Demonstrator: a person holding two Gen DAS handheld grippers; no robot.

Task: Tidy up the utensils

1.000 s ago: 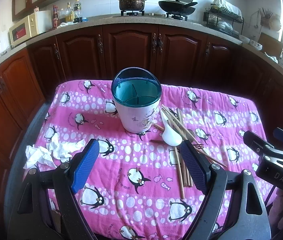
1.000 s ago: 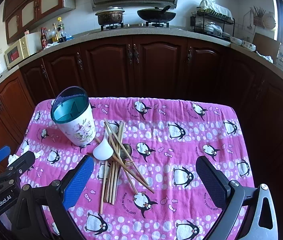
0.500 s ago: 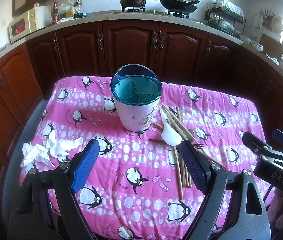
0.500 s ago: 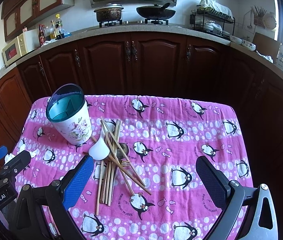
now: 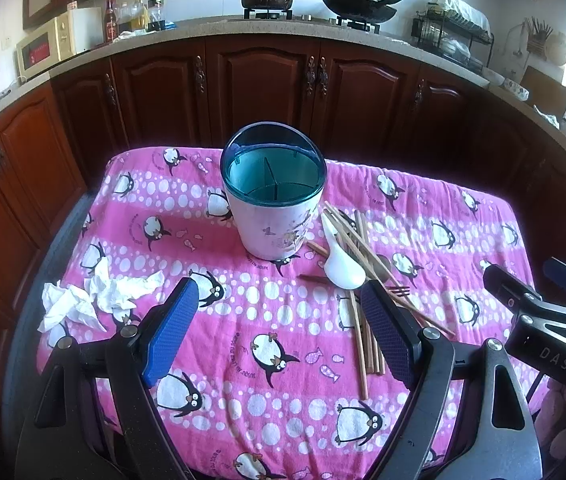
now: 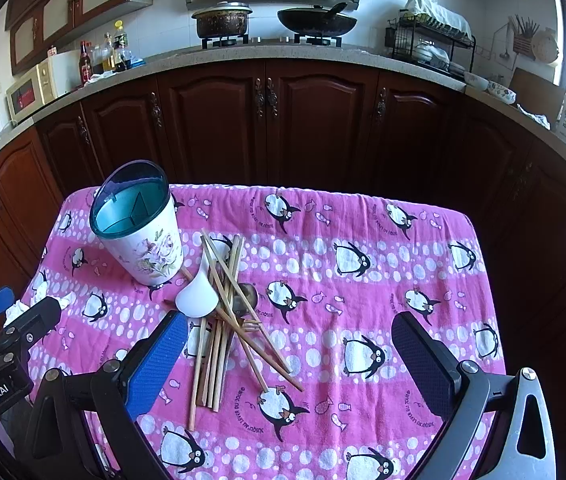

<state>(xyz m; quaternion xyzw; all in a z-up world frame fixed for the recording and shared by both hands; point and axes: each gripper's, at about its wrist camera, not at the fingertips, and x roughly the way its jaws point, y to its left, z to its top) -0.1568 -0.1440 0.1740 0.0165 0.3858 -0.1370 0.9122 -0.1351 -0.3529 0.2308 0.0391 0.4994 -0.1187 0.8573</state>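
1 loose pile of utensils: wooden chopsticks (image 6: pixel 219 320) crossed over each other, a white ceramic spoon (image 6: pixel 197 298) lying bowl-down at the pile's left edge, a metal fork (image 5: pixel 397 291) and a metal spoon (image 6: pixel 245 294) partly buried under the sticks. Pile lies on the pink penguin-print tablecloth (image 6: pixel 363 248), just right of the utensil holder (image 6: pixel 139 226).

Holder upright, white floral wall, teal divided insert, 3 compartments showing, nothing in them. Spoon handle runs up close beside its base; contact unclear.

Crumpled white tissues (image 5: pixel 91 300) on the cloth's left edge, well apart from the pile.

Left gripper (image 5: pixel 279 328) above the near cloth, jaws spread wide, nothing between the blue pads. Right gripper (image 6: pixel 289 356) likewise wide open and unloaded, hovering over the near ends of the chopsticks.

Dark wood cabinets (image 6: pixel 267 120) behind the table.
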